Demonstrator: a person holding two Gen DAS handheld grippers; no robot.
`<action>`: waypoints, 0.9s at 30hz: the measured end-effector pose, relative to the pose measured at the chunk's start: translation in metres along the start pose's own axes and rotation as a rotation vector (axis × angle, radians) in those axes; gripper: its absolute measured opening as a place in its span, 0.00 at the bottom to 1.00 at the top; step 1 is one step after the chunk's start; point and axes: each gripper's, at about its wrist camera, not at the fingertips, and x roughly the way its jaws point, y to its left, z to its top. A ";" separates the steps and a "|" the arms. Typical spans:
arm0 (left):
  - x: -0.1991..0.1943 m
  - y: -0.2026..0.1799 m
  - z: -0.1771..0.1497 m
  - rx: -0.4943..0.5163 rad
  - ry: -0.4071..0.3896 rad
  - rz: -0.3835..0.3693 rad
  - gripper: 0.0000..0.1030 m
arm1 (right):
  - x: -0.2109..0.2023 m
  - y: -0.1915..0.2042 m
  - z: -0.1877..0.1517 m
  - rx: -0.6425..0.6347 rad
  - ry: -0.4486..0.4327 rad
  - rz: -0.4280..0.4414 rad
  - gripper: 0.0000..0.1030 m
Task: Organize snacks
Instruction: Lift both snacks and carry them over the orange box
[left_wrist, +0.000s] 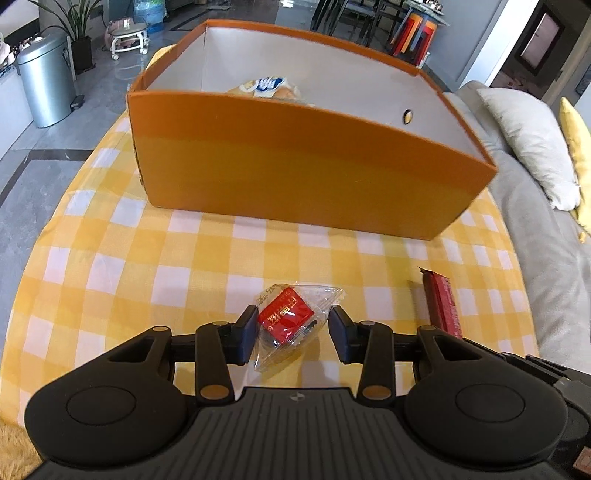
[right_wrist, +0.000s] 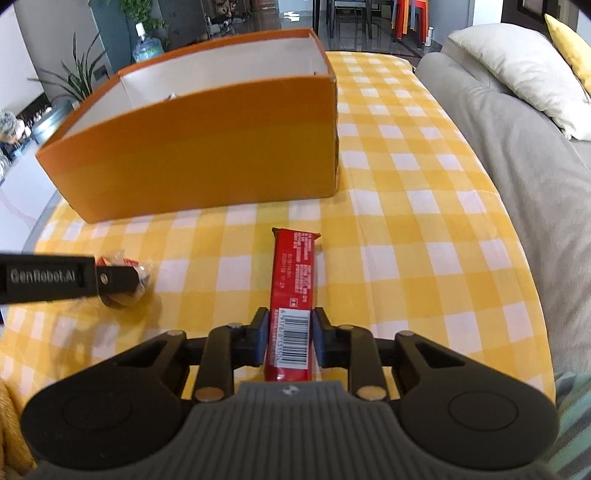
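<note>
Snacks are in both grippers at once, near the front of the yellow-checked tablecloth (left_wrist: 122, 266). The right gripper (right_wrist: 289, 338) is clamped on a long red bar (right_wrist: 293, 280) at its barcode end, the bar running straight out ahead toward the orange box (right_wrist: 192, 155) — a grip low on the wrapper, probably so the far end can tip over the box wall. The left gripper (left_wrist: 293, 334) stands part-closed around a small clear-wrapped red snack (left_wrist: 286, 319); the left pad touches the wrapper, but a firm pinch cannot be told. Both grippers slant steeply down toward the table, side by side. The box sits just beyond, open-topped, with one bagged snack (left_wrist: 267, 88) already inside — likely the destination.
</note>
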 end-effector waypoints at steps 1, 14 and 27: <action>-0.004 -0.001 0.000 0.002 -0.006 -0.005 0.45 | -0.002 -0.001 0.000 0.009 -0.004 0.005 0.21; -0.056 -0.014 0.015 -0.021 -0.145 -0.085 0.45 | -0.056 0.001 0.011 0.031 -0.157 0.012 0.21; -0.083 -0.018 0.063 0.021 -0.245 -0.113 0.45 | -0.097 0.015 0.059 -0.014 -0.302 0.055 0.21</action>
